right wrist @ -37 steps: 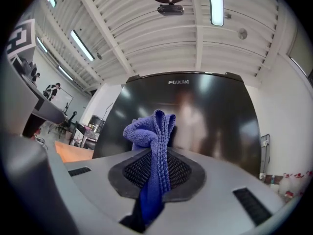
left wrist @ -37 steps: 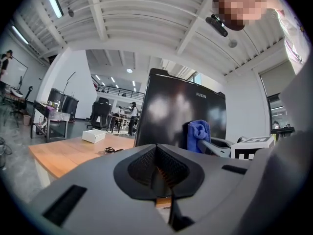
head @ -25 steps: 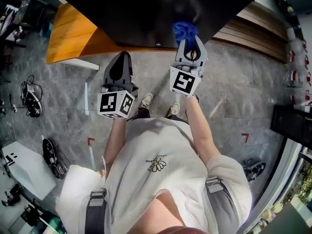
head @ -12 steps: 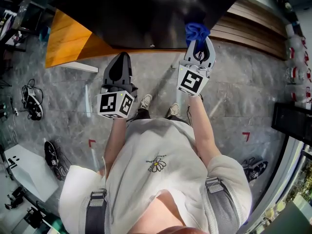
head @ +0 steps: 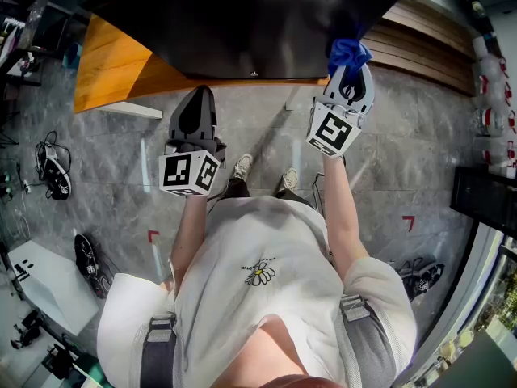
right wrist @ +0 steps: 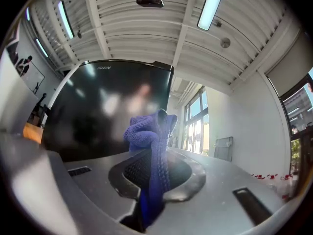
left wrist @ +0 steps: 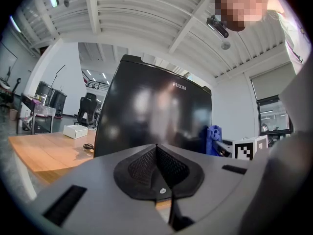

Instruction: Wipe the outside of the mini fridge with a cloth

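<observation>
Fridge front (head: 242, 31): cloth (right wrist: 149, 131) in right claw (right wrist: 155, 173)

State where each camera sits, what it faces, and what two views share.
Head view: on the person's head, looking down at mini fridge, floor, torso, arms.
Left gripper view: on left gripper, facing fridge past shut jaws.
Right gripper view: on right gripper, facing fridge, jaws clamping blue cloth.
Gripper views share fridge and cloth.

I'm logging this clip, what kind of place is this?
Likely an office or lab workspace: an office chair beyond the black mini fridge, strip lights on a ribbed ceiling, shoes on the tiled floor.
</observation>
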`<state>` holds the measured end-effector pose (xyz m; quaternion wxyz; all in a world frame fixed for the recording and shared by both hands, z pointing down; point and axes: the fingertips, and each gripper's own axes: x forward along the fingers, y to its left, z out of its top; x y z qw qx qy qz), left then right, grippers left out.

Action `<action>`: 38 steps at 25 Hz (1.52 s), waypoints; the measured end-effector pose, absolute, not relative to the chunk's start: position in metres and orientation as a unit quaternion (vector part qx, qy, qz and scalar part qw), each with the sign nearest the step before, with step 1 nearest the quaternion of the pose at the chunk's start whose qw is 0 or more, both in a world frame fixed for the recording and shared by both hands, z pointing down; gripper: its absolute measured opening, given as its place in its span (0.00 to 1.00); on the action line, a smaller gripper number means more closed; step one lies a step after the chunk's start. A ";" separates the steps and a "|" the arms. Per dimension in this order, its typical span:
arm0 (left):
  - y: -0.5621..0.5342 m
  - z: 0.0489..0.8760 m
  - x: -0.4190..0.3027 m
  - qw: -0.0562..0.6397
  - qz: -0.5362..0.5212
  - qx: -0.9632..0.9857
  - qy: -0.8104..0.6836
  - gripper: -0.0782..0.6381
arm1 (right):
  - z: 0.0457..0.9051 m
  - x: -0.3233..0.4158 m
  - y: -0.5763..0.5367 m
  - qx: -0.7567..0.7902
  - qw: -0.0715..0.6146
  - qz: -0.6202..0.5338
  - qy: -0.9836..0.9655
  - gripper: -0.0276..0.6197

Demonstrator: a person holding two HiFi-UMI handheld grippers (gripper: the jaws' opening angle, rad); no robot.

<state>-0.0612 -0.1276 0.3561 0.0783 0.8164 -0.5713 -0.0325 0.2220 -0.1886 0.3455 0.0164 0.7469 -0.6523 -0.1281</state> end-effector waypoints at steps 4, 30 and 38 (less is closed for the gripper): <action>-0.124 0.359 -0.061 0.079 -0.031 0.819 -0.567 0.12 | 0.346 0.227 -0.187 0.752 0.019 -0.127 -0.646 0.14; -0.097 0.343 -0.093 0.038 -0.024 0.834 -0.551 0.12 | 0.341 0.087 -0.153 0.684 -0.046 -0.083 -0.723 0.14; -0.101 0.332 -0.148 -0.006 -0.072 0.814 -0.577 0.12 | 0.341 -0.056 -0.168 0.573 -0.039 -0.147 -0.806 0.14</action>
